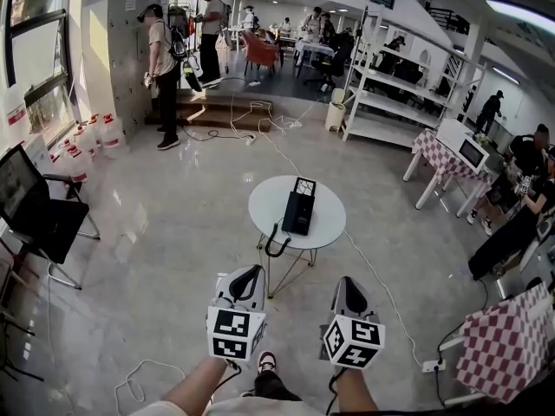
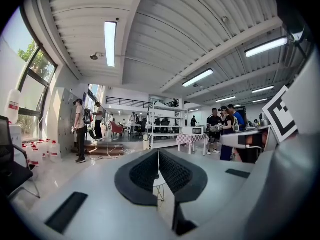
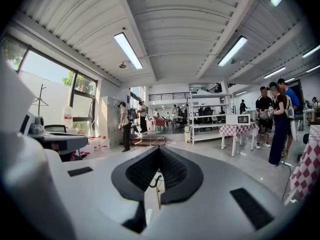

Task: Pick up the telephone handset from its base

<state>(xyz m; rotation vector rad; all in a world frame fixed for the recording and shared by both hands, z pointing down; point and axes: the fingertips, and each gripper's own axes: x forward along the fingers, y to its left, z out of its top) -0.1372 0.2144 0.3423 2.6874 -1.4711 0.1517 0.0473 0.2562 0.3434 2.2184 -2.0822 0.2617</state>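
Black against the white round tabletop (image 1: pixel 263 204), the telephone base (image 1: pixel 303 204) is seen lying about midway between the left and right edges. Its far end is almost at the far edge and its near end stops short of the near edge. The telephone handset (image 1: pixel 291 212) is taken to be seated along the left side of the base, though the two dark shapes can hardly be told apart at this distance. The long axis is run from the near edge to the far edge, with the far end leaned slightly to the right. A pale patch is shown at that far end. A black cord (image 1: pixel 276 243) is looped over the near-left edge and hangs below it.

The left gripper (image 1: pixel 249 270) and the right gripper (image 1: pixel 346 282) are held side by side over the floor (image 1: pixel 156 258), well apart from the tabletop and pointed towards it. In both gripper views the jaws are closed tip to tip, with nothing gripped between them. Only a sliver of the distant tabletop is glimpsed through the slit beneath the tips.
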